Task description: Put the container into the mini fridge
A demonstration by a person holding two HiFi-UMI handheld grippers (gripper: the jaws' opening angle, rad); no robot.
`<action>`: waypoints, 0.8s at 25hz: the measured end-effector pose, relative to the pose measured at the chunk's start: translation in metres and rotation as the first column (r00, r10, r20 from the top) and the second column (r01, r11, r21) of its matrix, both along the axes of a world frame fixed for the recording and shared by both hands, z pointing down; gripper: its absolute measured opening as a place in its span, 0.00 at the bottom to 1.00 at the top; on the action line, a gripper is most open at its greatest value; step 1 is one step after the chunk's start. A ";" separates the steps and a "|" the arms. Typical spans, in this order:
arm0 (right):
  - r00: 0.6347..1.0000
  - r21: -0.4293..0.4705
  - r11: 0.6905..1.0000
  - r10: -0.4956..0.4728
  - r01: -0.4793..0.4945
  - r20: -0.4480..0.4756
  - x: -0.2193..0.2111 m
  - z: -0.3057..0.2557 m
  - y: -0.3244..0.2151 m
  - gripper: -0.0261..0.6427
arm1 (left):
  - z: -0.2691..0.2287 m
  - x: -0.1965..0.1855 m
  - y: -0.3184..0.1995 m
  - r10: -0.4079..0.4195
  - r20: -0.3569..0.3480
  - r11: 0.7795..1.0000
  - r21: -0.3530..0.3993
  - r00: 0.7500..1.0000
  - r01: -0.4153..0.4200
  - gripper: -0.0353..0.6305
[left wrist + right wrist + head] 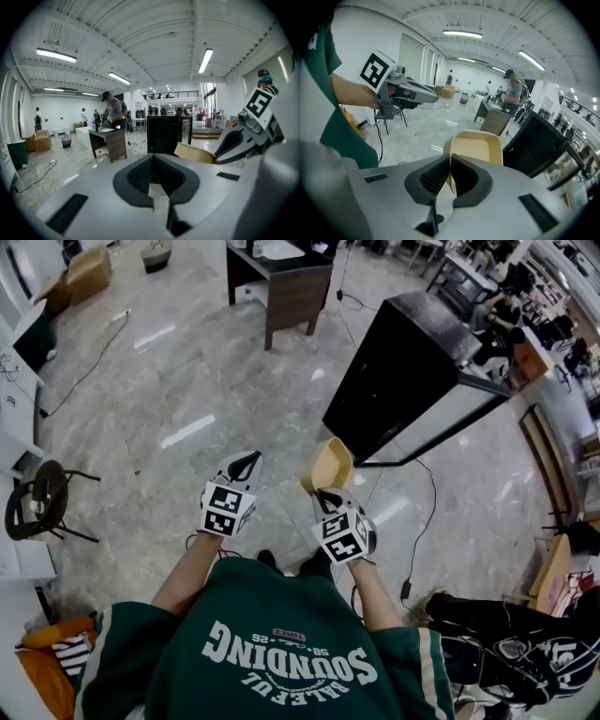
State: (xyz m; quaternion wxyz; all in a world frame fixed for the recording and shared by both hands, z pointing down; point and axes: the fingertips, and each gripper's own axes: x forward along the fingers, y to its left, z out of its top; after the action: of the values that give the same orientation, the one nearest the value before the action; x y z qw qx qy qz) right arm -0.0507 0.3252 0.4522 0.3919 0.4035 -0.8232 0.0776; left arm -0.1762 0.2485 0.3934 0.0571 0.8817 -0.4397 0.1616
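Note:
A cream, open-topped container (pixel 330 465) is held out in front of me by its near wall, with my right gripper (pixel 323 493) shut on it. In the right gripper view the container (pixel 476 147) stands just past the jaws, which pinch its rim. My left gripper (pixel 246 465) hovers beside it at the left, shut and holding nothing; its pads meet at the tip (pixel 153 157). The black mini fridge (pixel 403 371) stands on the floor ahead and to the right, and its door (pixel 441 423) looks swung open. It also appears in the left gripper view, as the mini fridge (pixel 164 133).
A brown desk (pixel 281 282) stands ahead, with a person (pixel 112 110) at it. A black chair (pixel 42 502) is at the left and cardboard boxes (pixel 84 273) are far left. Cables (pixel 417 540) trail over the marble floor near the fridge. A black bag (pixel 506 643) lies at my right.

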 end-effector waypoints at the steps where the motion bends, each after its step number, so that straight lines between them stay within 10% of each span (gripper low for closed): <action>1: 1.000 -0.001 1.000 0.000 0.000 0.000 0.002 -0.001 -0.002 0.10 | -0.001 0.002 -0.002 0.003 0.002 1.000 -0.002 1.000 -0.003 0.07; 20: 0.999 -0.023 0.999 0.039 -0.038 0.014 0.017 0.004 -0.054 0.10 | -0.004 0.027 -0.058 0.065 0.007 0.998 -0.004 0.998 -0.065 0.08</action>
State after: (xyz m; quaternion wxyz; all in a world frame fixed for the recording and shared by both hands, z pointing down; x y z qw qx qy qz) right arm -0.0341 0.2708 0.4567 0.3889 0.4142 -0.8172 0.0974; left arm -0.1494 0.1908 0.3894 0.0517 0.8949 -0.4106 0.1673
